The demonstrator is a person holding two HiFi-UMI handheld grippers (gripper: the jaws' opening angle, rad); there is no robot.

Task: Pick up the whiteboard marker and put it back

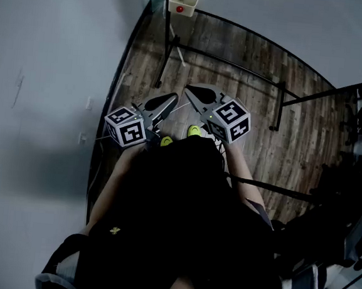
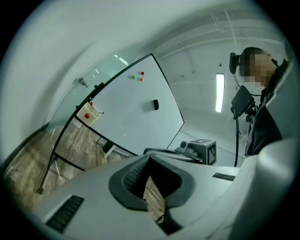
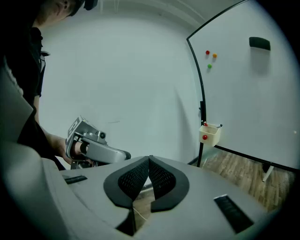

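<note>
A: Start at the hands. What are the tongs doing?

B: Both pairs are together and carry nothing. The left tongs (image 2: 149, 159) have their pads meeting at the tips, with only wooden floor (image 2: 153, 197) showing through the slit beneath. The right tongs (image 3: 149, 161) are the same, tilted a little downward. The two sit side by side, tips near each other.

A: So which step is this?

B: I'd call it the very start, the approach. Nothing has been picked up.

A: And the whiteboard marker?

B: I can't pick it out for certain. Well ahead of both tongs a small pale box (image 3: 209, 134) hangs at the lower corner of the whiteboard (image 3: 243, 98), and a thin dark stick (image 3: 220, 125) pokes over its rim. That may be it, but it's too small to tell.

A: Next move, then?

B: Walk in toward that box, part one pair of tongs, and come at the stick from above so the box wall isn't struck.

A: Room to move?

B: The floor between the tongs and the board is open. The black stand legs (image 1: 163, 51) reach out below the box, and a low black rail (image 1: 238, 67) runs off to the right of the tongs; I'd watch my feet around both. The wall (image 1: 49, 66) is close on the left. Farther up the board, an eraser (image 3: 259, 43) and coloured magnets (image 3: 207, 52) sit clear of the path.
</note>
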